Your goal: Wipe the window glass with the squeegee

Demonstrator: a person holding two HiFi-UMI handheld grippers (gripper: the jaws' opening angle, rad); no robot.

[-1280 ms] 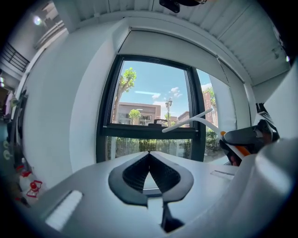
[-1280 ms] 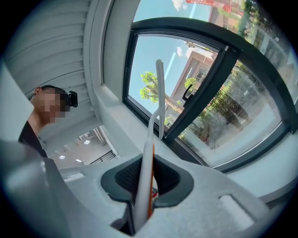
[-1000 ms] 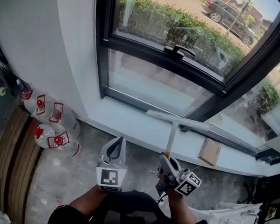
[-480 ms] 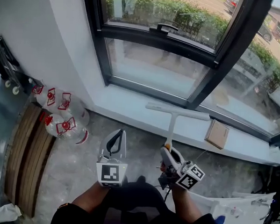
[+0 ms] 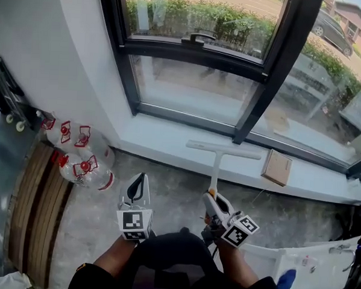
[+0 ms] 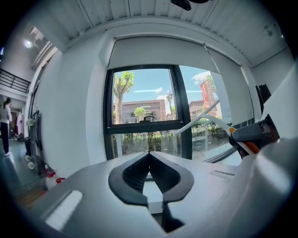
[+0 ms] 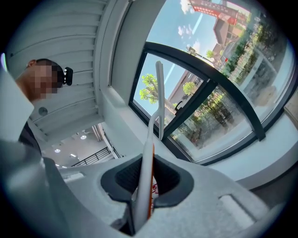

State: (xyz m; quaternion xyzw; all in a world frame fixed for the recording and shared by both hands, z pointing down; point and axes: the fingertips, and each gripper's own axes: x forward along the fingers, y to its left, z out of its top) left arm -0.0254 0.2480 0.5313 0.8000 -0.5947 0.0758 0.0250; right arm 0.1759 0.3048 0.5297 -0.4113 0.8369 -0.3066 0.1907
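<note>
A white T-shaped squeegee (image 5: 216,167) points toward the window, its blade (image 5: 223,150) hanging over the white sill (image 5: 162,145). My right gripper (image 5: 212,202) is shut on its handle; in the right gripper view the handle (image 7: 150,153) runs up between the closed pads to the blade (image 7: 159,93). My left gripper (image 5: 136,188) hangs to the left of it, shut and holding nothing, its tips (image 6: 149,153) meeting. The squeegee (image 6: 205,117) also shows at the right of the left gripper view. The window glass (image 5: 195,93) sits in a black frame just beyond the sill.
A small cardboard box (image 5: 277,167) lies on the sill to the right of the blade. Several large water bottles (image 5: 77,159) rest on the floor at the left by wooden slats (image 5: 35,212). A window handle (image 5: 198,38) sits on the upper sash. White equipment (image 5: 307,265) stands at lower right.
The head view has swung left along the window. My left gripper has dropped a little and shifted left. The right gripper still holds the squeegee over the sill.
</note>
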